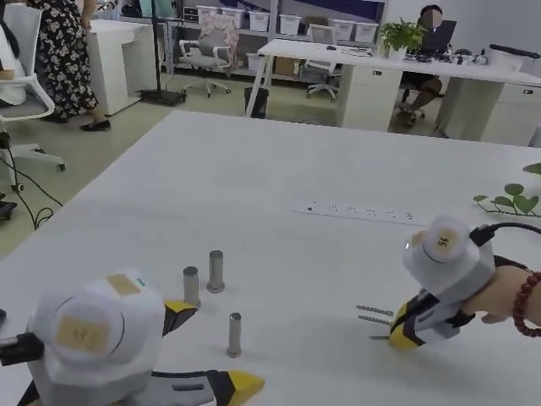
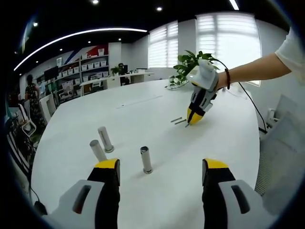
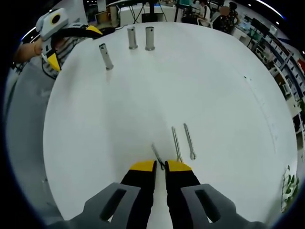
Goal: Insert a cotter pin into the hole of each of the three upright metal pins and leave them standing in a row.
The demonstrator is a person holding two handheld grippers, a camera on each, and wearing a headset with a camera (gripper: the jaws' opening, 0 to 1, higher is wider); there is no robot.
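The head view looks down over the table [image 1: 338, 169]. Both gripper views sit low, facing each other across the upright pins [image 2: 146, 160].

Three upright pins [image 1: 216, 271] — cotter pins [image 1: 374, 311] flat

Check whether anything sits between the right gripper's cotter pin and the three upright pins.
Nothing visible. Bare table runs from the cotter pin in the right gripper to the upright pins. The open left gripper sits beside them, off that line.
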